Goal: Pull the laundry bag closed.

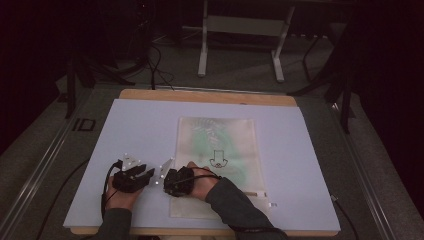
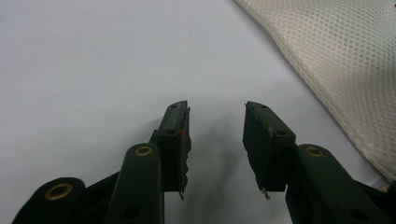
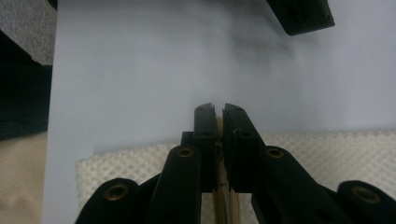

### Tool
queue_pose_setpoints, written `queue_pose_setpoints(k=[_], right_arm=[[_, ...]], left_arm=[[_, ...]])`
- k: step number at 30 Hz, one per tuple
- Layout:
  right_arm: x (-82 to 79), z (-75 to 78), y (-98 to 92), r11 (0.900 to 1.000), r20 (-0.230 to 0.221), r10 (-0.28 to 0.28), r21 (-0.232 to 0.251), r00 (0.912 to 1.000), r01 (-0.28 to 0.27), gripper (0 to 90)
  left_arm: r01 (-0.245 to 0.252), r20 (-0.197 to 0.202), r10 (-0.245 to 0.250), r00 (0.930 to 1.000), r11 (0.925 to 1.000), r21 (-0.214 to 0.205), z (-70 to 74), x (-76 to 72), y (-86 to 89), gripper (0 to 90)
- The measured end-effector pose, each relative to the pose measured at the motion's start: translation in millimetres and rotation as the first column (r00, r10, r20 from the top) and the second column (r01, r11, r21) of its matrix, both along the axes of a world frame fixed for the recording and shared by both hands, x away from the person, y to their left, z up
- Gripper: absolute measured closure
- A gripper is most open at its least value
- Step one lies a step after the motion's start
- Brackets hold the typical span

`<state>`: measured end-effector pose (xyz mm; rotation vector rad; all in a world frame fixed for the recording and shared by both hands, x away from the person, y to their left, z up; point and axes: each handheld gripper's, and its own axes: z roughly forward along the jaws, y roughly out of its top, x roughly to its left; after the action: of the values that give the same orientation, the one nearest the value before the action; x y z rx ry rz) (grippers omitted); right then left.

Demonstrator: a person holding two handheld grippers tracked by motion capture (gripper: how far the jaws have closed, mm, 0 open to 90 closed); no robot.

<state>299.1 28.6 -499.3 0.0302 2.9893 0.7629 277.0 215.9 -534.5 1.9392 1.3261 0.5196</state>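
A cream mesh bag (image 1: 220, 145) lies flat on the pale lavender board (image 1: 140, 125), with a green shape and a small black print (image 1: 218, 159) showing through it. My right gripper (image 1: 169, 186) is at the bag's near left edge. In the right gripper view its jaws (image 3: 218, 112) stand almost together, pinching a fold of the mesh bag (image 3: 327, 154). My left gripper (image 1: 148, 173) rests on the board just left of the bag. Its jaws (image 2: 217, 126) are open with nothing between them, and the mesh bag (image 2: 345, 60) lies off to their right.
The board lies on a wooden tabletop (image 1: 200, 95). A jaw of the left gripper (image 3: 301, 16) shows at the top of the right gripper view. Small white tabs (image 1: 272, 204) lie by the bag's near right corner. A white frame (image 1: 240, 25) stands on the floor beyond.
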Motion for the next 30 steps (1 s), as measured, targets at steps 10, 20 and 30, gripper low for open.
queue_pose_setpoints(k=[10, 20, 30], right_arm=[[4.0, -8.8, 8.9, 0.9991, -0.019, -0.014, -0.040, 0.9997, 0.013, 80.5], [4.6, -10.3, 13.2, 0.9980, -0.017, -0.009, -0.063, 0.9998, 0.008, 81.1], [0.9, 3.9, 1.2, 0.9996, -0.001, -0.007, 0.027, 1.0000, 0.007, 81.1]], left_arm=[[0.000, -0.001, 0.000, 1.0000, 1.0000, -0.001, -0.1, 0.3, 0.6, 60.0], [0.001, -0.002, -0.001, 1.0000, 1.0000, 0.000, -0.2, 0.3, 0.0, 60.0], [0.026, 0.003, -0.026, 0.9997, 0.9997, 0.001, 1.1, -1.5, -3.1, 60.4]])
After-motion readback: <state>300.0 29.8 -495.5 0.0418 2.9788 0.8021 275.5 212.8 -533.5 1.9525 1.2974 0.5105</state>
